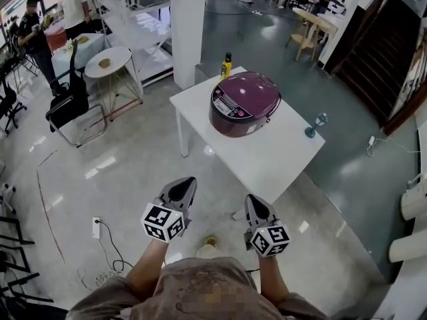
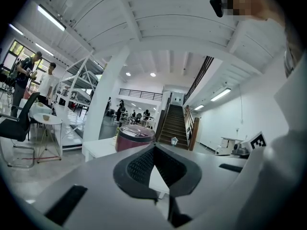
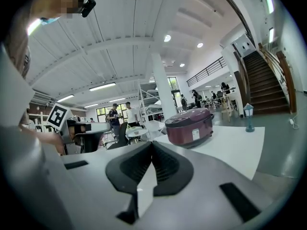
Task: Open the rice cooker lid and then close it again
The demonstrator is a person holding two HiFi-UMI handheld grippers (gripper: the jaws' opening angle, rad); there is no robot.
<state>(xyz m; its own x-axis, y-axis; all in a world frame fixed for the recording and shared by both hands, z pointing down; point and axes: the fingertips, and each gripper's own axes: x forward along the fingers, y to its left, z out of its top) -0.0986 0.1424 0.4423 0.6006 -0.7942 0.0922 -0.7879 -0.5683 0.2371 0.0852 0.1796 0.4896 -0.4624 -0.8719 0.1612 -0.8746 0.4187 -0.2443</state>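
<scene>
Left claw (image 1: 187, 183): shut tip to tip, nothing btwn pads, held level out front. Right claw (image 1: 251, 201): same, shut & empty, tipped slightly down. Both over floor (image 1: 133, 172), well short of table (image 1: 283, 153) (approach posture; prob. shut because nothing to grip yet). Rice cooker (image 1: 244, 103): maroon, on white table twd its far-left part, lid (image 1: 250, 89) down. Control panel (image 1: 227, 105) turned this way, likely so the release can be reached from the front. Yellow bottle (image 1: 227, 65): far corner, behind cooker. Small blue lantern-type item (image 1: 313, 127): right edge, apart from cooker, clear of lid's swing by the look of it. Status: opening not yet begun.
</scene>
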